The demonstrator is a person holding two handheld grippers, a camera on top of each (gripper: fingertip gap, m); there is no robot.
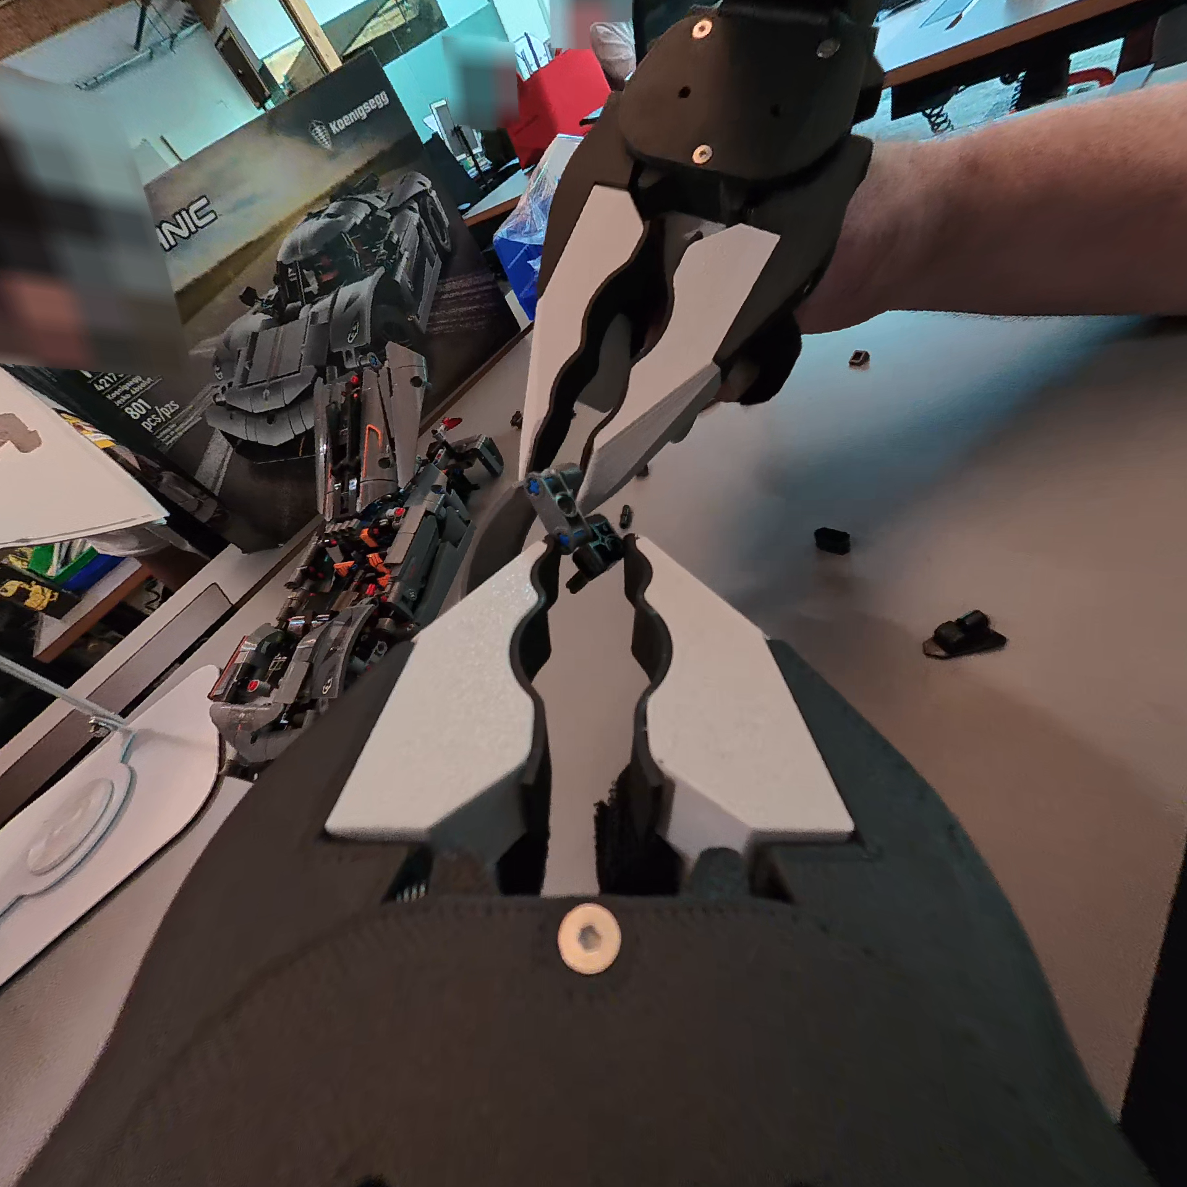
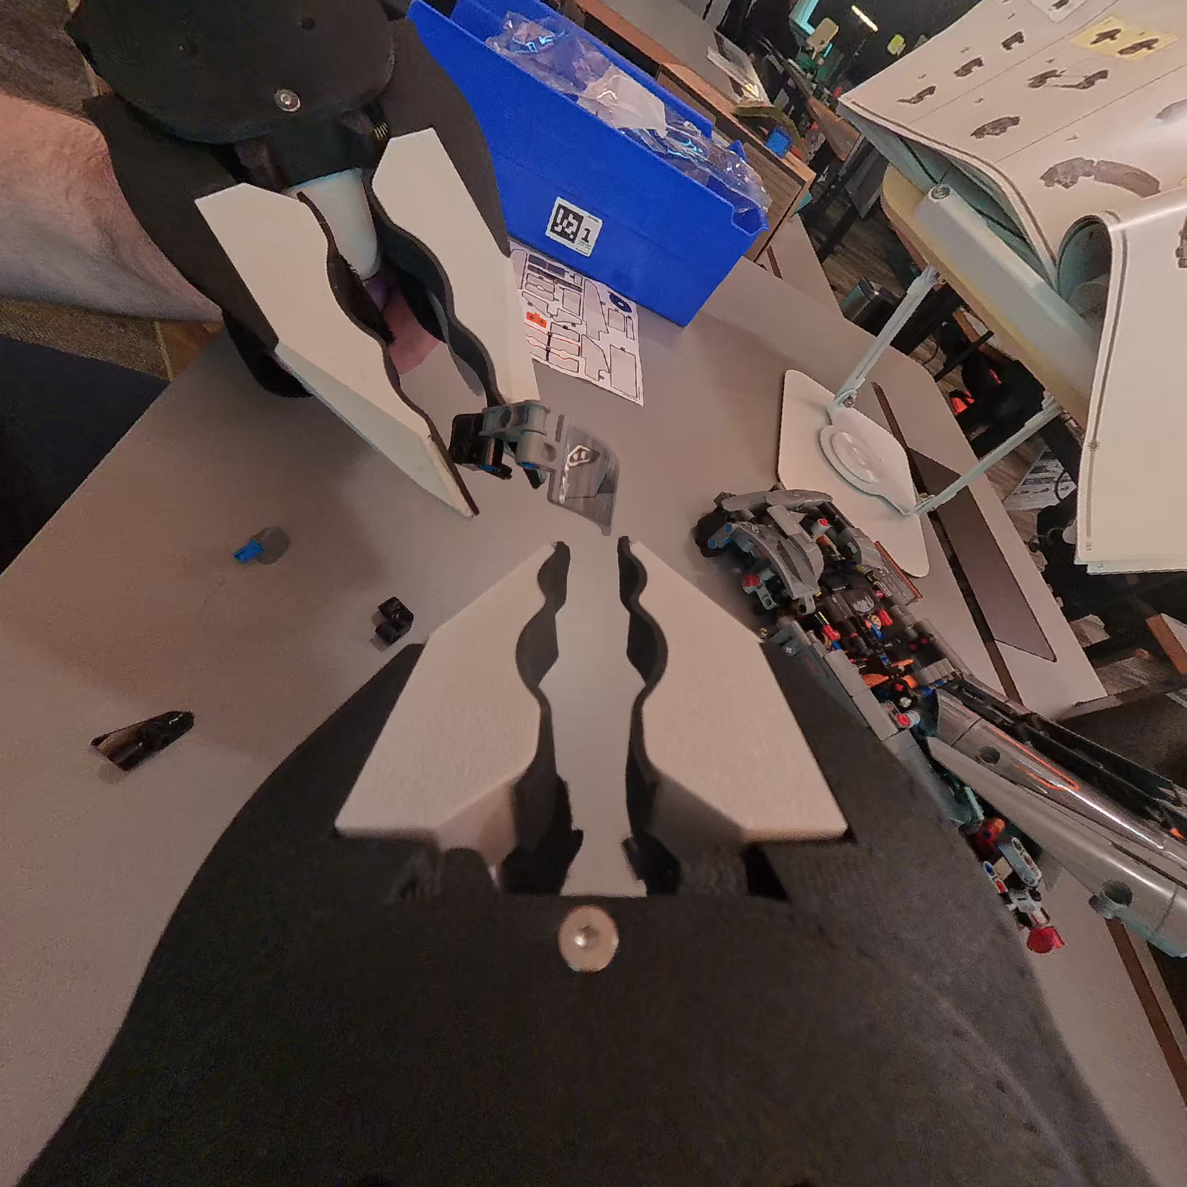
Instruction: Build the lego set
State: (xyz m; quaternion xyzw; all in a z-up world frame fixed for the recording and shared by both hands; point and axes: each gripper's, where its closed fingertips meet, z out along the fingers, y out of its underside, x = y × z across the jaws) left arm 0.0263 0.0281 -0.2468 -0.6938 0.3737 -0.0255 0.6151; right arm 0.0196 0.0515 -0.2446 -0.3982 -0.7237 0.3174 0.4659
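Note:
My left gripper (image 1: 591, 545) is shut on a small grey-and-black Lego sub-assembly (image 1: 568, 514) with blue pins, gripping its black end at the fingertips above the table. In the right wrist view the left gripper (image 2: 498, 456) comes in from the upper left with that sub-assembly (image 2: 514, 437), which carries a curved grey panel (image 2: 581, 478). My right gripper (image 2: 594, 547) is open and empty, its tips just short of the panel. In the left wrist view the right gripper (image 1: 559, 478) comes down from above, its tips at the sub-assembly's top.
The partly built grey Lego car (image 1: 360, 578) (image 2: 867, 629) lies on the grey table (image 1: 899, 738). The set's box (image 1: 308, 289) stands behind it. A blue bin (image 2: 610, 173), sticker sheet (image 2: 578, 321), lamp base (image 2: 848, 462) and open booklet (image 2: 1028, 96) are nearby. Loose pieces (image 1: 832, 539) (image 1: 963, 633) (image 2: 263, 546) (image 2: 392, 620) (image 2: 144, 738) are scattered. Both grippers' tips are close together, under 4 cm apart.

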